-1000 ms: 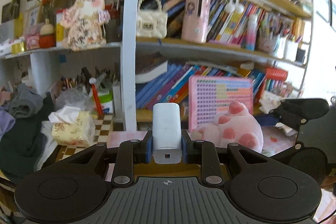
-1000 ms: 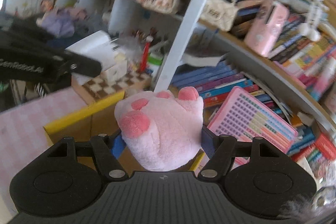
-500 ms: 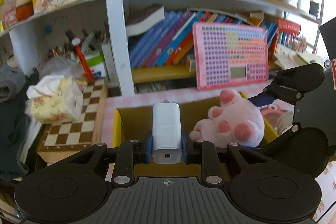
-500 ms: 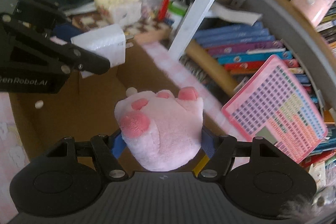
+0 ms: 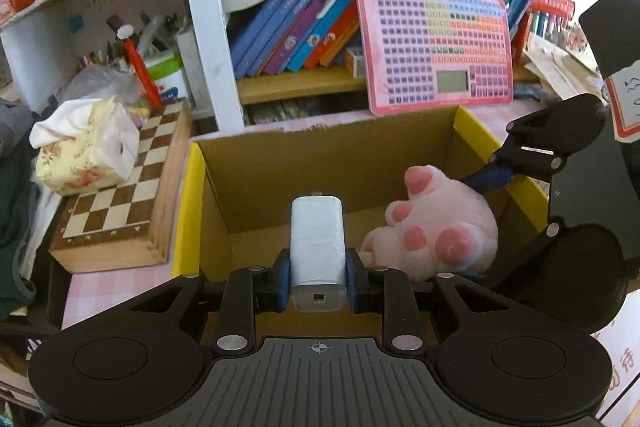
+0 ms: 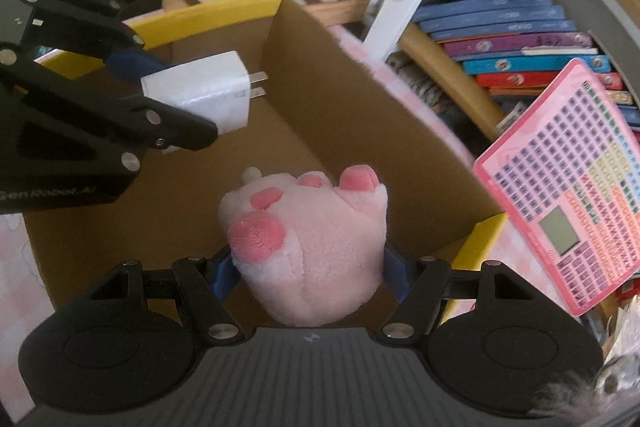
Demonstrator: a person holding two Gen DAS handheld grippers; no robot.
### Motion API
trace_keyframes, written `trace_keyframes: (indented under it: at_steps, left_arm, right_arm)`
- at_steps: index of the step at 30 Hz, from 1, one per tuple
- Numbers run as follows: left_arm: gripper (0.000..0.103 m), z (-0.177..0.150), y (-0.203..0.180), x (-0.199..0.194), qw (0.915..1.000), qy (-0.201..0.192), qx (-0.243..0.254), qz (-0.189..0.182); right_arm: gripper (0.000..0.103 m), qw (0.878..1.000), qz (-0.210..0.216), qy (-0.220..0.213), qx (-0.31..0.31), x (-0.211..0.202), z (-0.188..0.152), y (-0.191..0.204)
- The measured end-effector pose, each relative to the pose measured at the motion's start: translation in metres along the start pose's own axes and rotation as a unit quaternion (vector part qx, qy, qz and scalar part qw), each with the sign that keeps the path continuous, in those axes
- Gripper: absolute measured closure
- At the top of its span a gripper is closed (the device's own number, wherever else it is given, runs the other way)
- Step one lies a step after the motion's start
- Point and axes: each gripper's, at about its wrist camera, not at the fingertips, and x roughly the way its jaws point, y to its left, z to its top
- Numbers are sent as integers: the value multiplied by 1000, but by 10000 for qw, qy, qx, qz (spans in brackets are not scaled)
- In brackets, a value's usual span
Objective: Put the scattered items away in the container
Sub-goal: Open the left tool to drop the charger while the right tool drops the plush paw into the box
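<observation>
I am holding my left tool [image 5: 318,281] clenched on the charger [image 5: 317,247] and my right tool [image 6: 310,269] clenched on the plush paw [image 6: 308,247], both over the open box [image 5: 320,155] so they can drop straight inside.

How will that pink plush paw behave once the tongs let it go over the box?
The plush paw bulges around the right tongs, so it is probably soft and light. Its rounded shape may settle or tumble slightly in the cardboard box; breakage seems unlikely.
</observation>
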Motion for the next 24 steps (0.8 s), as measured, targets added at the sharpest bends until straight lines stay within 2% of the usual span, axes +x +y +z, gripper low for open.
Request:
trace_keyframes:
  at_steps: [16,20,22,24]
  left_arm:
    - [77,-10,-4,-1,9996,295,16,20]
    - [70,-7,-7,-4,9997,252,71,20]
    - [54,-6,-10,-10,9998,125,119,-19]
    - [51,-4,-13,-19,9997,-65,211,42]
  right_arm:
    - [31,9997,127,157,169,6,-4,2]
    - [26,9995,61,67,287,2,-2,3]
    - [24,9995,11,-18,312,-4,-2,4]
    - [20,9995,-56,-119,301,-11,-2,6]
